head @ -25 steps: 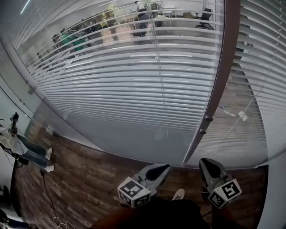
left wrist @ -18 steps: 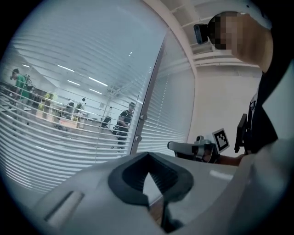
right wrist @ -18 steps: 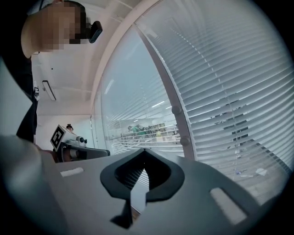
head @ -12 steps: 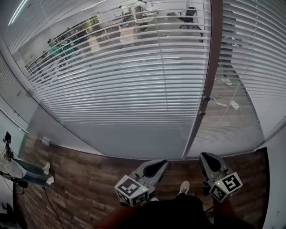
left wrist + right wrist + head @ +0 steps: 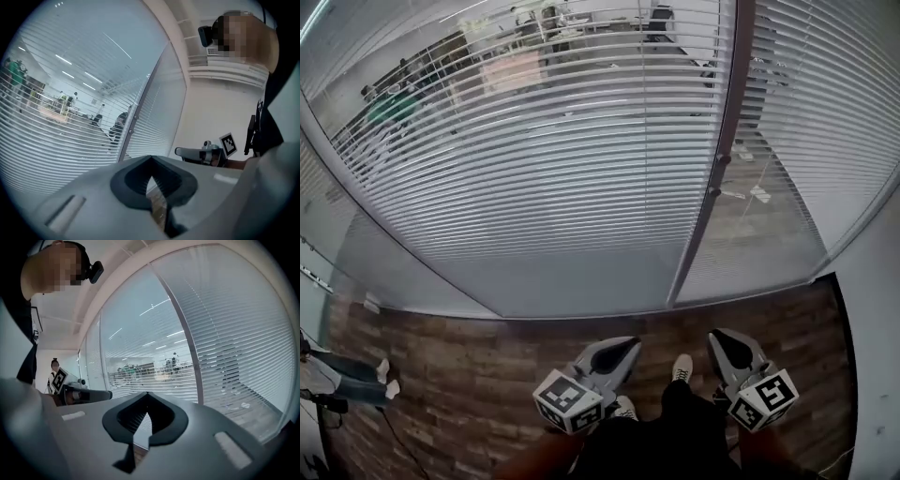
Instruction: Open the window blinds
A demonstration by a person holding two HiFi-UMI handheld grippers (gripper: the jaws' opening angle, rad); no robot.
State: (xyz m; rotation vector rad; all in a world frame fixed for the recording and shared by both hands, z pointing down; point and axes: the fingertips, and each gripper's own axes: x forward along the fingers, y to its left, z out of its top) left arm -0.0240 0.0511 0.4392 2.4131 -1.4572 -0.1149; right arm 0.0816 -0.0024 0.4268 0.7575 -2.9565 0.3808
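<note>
The window blinds [image 5: 534, 159] hang full length behind the glass to the left of the brown post [image 5: 724, 150]. Their slats are turned flat enough that we can see desks and people in the room beyond. A second set of blinds [image 5: 825, 112] hangs to the right of the post, just as low and just as see-through. This would fit blinds already tilted open, or blinds that are yet to be raised, and we cannot say which.

Two small knobs [image 5: 716, 176] sit on the post about midway up. We guess they may work the slats, but they are too small to be sure.

Below the foot of the post lies the wooden floor [image 5: 469, 366], with our shoe [image 5: 680, 367] on it. The left gripper [image 5: 628, 345] is below and left of the post's foot, and the right gripper [image 5: 720, 339] is almost straight below it. Both are well short of the glass. Each has its jaws pressed together with nothing between them. They point roughly level at the window, which we judge to be a carrying posture rather than a reach.
</note>
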